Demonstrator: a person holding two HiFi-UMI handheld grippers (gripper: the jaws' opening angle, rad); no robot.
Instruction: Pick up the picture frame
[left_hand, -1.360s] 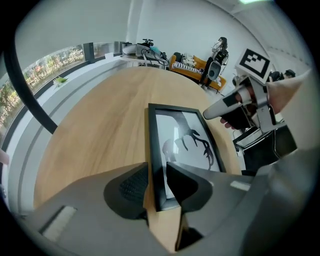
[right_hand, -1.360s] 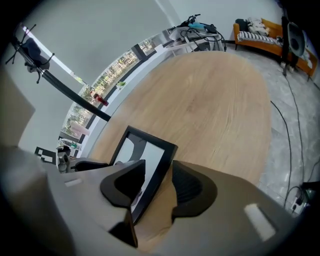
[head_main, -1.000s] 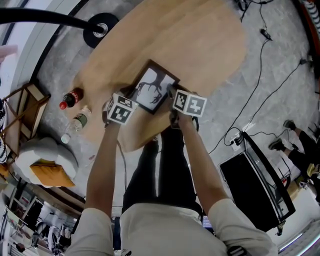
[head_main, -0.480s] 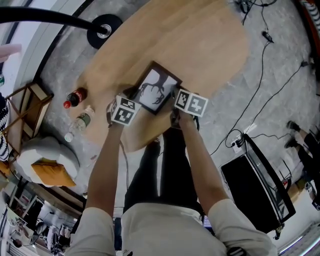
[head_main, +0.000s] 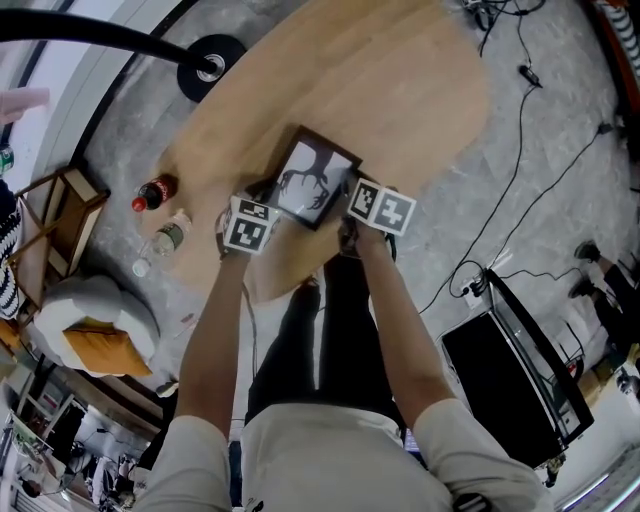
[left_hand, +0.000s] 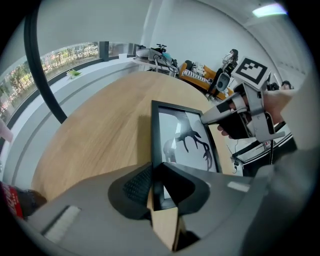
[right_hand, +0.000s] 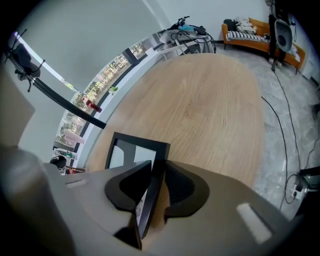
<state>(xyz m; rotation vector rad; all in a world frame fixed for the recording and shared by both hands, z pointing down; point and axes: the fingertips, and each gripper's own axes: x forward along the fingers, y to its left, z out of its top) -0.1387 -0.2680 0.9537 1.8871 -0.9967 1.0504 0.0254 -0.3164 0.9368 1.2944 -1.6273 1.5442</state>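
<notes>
The picture frame (head_main: 308, 180), black-edged with a dark antler print on white, lies on the oval wooden table (head_main: 400, 90) near its front edge. My left gripper (head_main: 270, 199) takes the frame's left edge, and its closing jaws (left_hand: 156, 182) have pads on both sides of the black rim (left_hand: 154, 145). My right gripper (head_main: 343, 192) takes the opposite edge; its jaws (right_hand: 157, 182) are closing too, with the rim (right_hand: 150, 187) between the pads. The right gripper (left_hand: 240, 110) also shows in the left gripper view, beyond the print (left_hand: 187, 140).
A cola bottle (head_main: 150, 192) and a clear water bottle (head_main: 160, 243) lie on the floor left of the table, next to a wooden rack (head_main: 50, 220) and a cushioned stool (head_main: 95, 320). A black lamp base (head_main: 208, 65) stands at the back left. Cables and a black case (head_main: 510, 370) lie to the right.
Both hands stay at the frame's two sides. The left gripper's marker cube has rolled a little. The frame rests at the same spot on the table.
</notes>
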